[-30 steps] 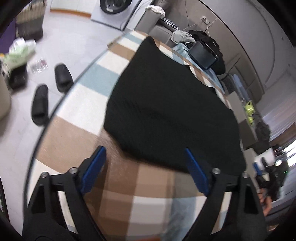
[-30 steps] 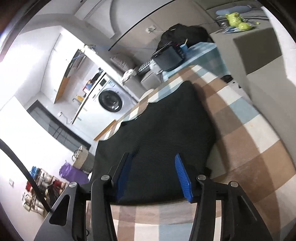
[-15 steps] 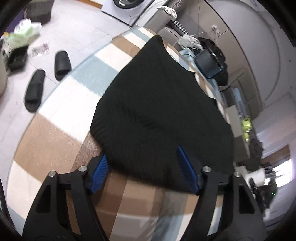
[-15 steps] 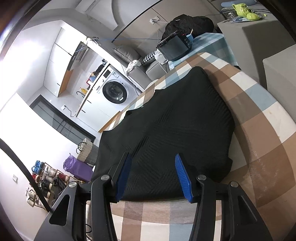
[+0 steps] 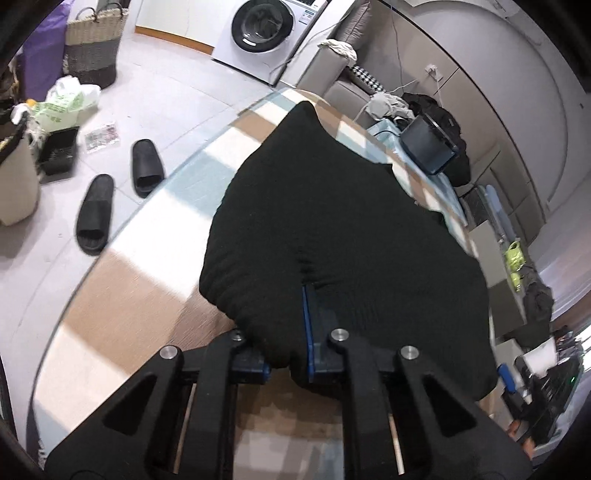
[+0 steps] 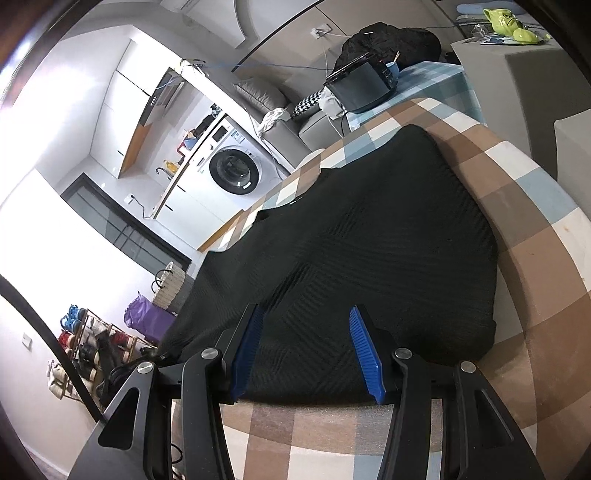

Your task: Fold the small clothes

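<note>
From my left camera, the garment [image 5: 343, 229] lies on the checked table [image 5: 122, 295], its near edge between my left gripper's [image 5: 301, 295] closed jaws. Left of the table, two slippers [image 5: 118, 192] sit on the floor; beyond the table stands the washing machine [image 5: 266, 33], a basket [image 5: 92, 44] to its left.
</note>
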The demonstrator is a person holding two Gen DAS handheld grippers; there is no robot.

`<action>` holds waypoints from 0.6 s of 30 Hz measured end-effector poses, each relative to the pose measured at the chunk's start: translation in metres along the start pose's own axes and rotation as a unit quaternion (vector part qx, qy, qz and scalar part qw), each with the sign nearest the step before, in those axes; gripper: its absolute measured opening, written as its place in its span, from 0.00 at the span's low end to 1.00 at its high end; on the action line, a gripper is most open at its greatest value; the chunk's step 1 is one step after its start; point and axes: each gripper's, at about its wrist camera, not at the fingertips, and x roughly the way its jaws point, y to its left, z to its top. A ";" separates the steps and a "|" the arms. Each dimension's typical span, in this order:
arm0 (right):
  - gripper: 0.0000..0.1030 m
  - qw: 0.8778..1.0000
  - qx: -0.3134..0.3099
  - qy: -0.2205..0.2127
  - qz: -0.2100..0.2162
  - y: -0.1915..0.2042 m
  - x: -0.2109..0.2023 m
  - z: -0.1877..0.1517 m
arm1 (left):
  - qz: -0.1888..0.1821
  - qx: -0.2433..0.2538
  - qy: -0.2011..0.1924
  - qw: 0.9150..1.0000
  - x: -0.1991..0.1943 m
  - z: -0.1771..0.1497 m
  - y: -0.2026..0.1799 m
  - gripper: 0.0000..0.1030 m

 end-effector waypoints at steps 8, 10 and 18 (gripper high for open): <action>0.50 1.000 0.000 0.018 0.006 -0.002 0.011 0.000 | 0.029 0.084 -0.043 0.995 -0.022 0.001 -0.043 0.10; 0.50 1.000 -0.003 0.016 0.009 0.000 0.009 -0.002 | 0.023 0.128 -0.060 0.990 -0.026 0.007 -0.073 0.09; 0.53 1.000 0.007 -0.014 -0.004 -0.009 -0.019 -0.002 | -0.080 0.341 -0.063 0.934 -0.006 0.003 -0.232 0.09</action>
